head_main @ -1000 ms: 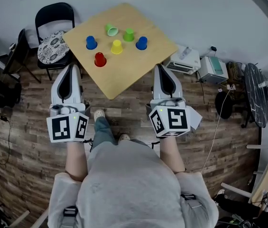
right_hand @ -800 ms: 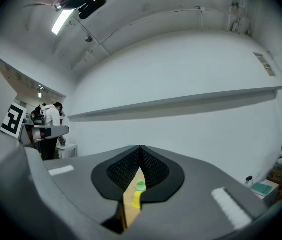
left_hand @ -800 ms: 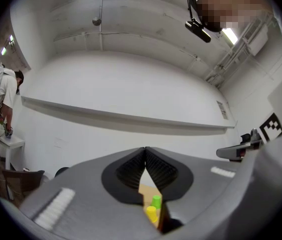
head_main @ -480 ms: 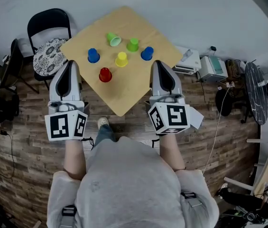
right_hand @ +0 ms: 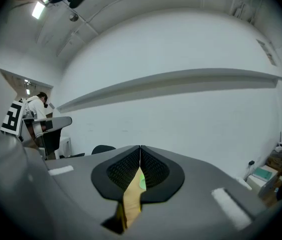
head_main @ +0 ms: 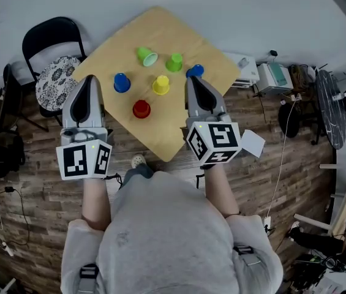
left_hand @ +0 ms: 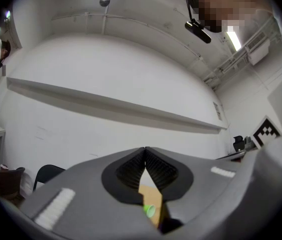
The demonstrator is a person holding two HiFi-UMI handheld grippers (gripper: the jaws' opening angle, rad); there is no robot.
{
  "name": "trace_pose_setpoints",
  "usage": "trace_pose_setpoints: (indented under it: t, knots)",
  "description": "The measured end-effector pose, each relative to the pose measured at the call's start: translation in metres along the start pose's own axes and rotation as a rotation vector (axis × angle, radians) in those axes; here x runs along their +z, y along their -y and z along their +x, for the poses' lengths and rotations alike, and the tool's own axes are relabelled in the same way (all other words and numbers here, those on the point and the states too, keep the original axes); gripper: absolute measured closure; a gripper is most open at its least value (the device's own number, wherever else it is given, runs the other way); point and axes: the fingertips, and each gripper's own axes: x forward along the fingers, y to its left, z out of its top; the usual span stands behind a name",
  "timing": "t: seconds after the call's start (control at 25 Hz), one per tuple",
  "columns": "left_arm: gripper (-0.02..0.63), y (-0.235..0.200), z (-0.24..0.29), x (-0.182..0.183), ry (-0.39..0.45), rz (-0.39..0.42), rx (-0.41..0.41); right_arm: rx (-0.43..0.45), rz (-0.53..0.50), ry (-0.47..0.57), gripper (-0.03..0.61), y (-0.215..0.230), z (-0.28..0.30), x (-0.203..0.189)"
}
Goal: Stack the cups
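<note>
1. Both claws are showing jaws pressed together, pinching nothing. The left gripper [head_main: 89, 78] and the right gripper [head_main: 194, 78] are pointing away from the person, over the near part of the table [head_main: 166, 136].
2. Six cups are sitting on that table, all apart from one another, with none stacked yet.
3. Just right of the left gripper's tip, the left blue cup [head_main: 121, 82] is standing as that hand's nearest cup.
4. At the right gripper's tip, the right blue cup [head_main: 195, 70] is showing only partly, with the gripper covering its near side.
5. Between the two grippers, the red cup [head_main: 141, 108] is standing nearest the person. The yellow cup [head_main: 160, 84] is sitting just beyond it, to the far right.
6. Farther off, the light green cup [head_main: 147, 56] is lying on its side. Its long axis is running from far left to near right, and its mouth is facing near right. The green cup [head_main: 174, 62] is standing upright just to its right.
7. Judging from this layout, either hand is needing to spread its jaws before taking the blue cup at its tip. The tipped cup is calling for a sideways grip.
</note>
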Motion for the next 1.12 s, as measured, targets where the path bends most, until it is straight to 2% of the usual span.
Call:
trace_pose_setpoints:
  t: [0.32,0.52,0.68,0.88,1.12]
  knots:
    - [0.555,-0.027,0.034,-0.031,-0.068,-0.021,-0.037,0.011,0.112,-0.242,0.567,-0.002,0.050,-0.083]
    - [0.555,-0.043,0.050,-0.052,-0.115,-0.026,-0.049,0.014,0.170,-0.383,0.452,0.001,0.072,-0.141]
    - [0.555,-0.054,0.059,-0.070,-0.158,-0.031,-0.058,-0.008,0.186,-0.463,0.387,0.005,0.085,-0.179]
    - [0.555,-0.063,0.066,-0.090,-0.207,-0.026,-0.063,-0.032,0.202,-0.545,0.347,0.016,0.098,-0.217]
    - [0.555,-0.072,0.069,-0.109,-0.258,-0.012,-0.064,-0.049,0.182,-0.619,0.330,0.026,0.121,-0.250]
